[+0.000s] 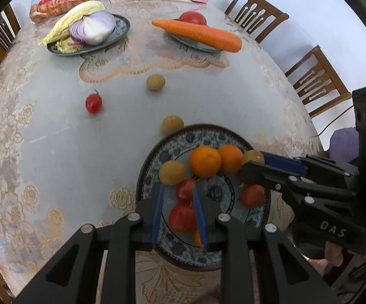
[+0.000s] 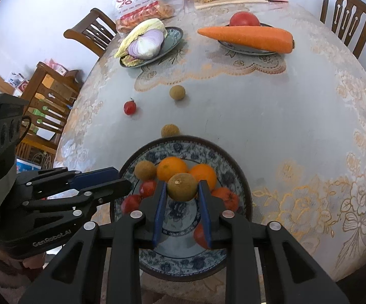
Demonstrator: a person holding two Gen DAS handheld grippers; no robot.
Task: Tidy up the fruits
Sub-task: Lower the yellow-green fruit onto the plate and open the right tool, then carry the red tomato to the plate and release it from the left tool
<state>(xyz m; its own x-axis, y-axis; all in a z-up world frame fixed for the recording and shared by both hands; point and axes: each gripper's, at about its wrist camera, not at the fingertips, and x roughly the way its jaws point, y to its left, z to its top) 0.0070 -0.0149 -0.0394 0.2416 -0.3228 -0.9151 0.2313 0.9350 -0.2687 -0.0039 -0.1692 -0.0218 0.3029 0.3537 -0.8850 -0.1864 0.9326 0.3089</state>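
Note:
A blue-patterned plate (image 1: 173,139) (image 2: 183,147) near the table's front edge holds two oranges (image 1: 204,160) (image 2: 171,168), a longan (image 1: 171,172) (image 2: 145,169) and several small red tomatoes (image 1: 182,216) (image 2: 131,202). My right gripper (image 2: 181,186) (image 1: 252,162) is shut on a brown longan (image 2: 181,190) (image 1: 253,155), held over the plate. My left gripper (image 1: 178,186) (image 2: 129,182) hovers over the plate's left side, jaws narrow, nothing pressed between the pads. Loose on the cloth lie a cherry tomato (image 1: 93,103) (image 2: 129,107) and two longans (image 1: 155,81) (image 2: 169,130).
At the back stand a plate with cut onion and cabbage (image 1: 92,27) (image 2: 147,41) and a plate with a carrot (image 1: 198,34) (image 2: 246,38) and a big tomato. Bagged food lines the far edge. Wooden chairs (image 1: 256,12) (image 2: 345,12) ring the round table.

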